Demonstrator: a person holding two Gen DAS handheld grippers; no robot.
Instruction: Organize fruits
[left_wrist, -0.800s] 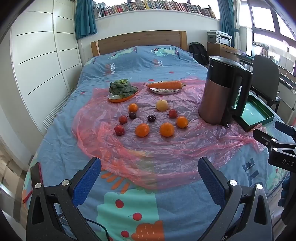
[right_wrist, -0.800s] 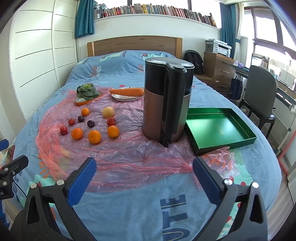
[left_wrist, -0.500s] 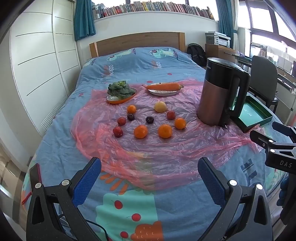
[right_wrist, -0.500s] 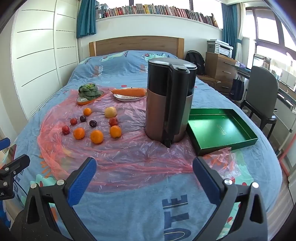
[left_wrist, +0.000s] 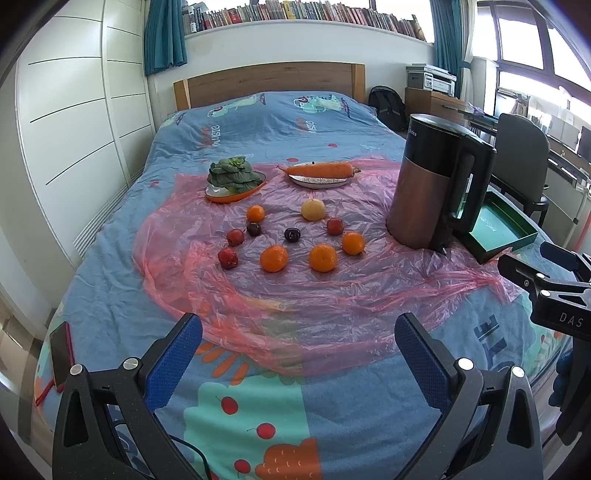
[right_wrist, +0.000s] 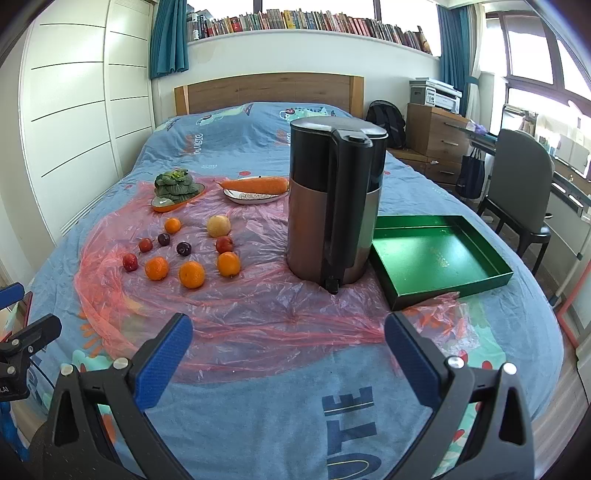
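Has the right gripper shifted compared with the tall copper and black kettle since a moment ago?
Yes. In the right wrist view the tall copper and black kettle now sits slightly right of where it was, so the open right gripper has drifted slightly left.

We see orange tangerines (left_wrist: 273, 258), dark plums (left_wrist: 292, 234) and red fruits (left_wrist: 228, 257) on a translucent pink plastic sheet (left_wrist: 332, 288). At right, our copper-and-black kettle (right_wrist: 334, 206) stands beside a green tray (right_wrist: 439, 254) on the blue cartoon-print bedspread (right_wrist: 332, 406).
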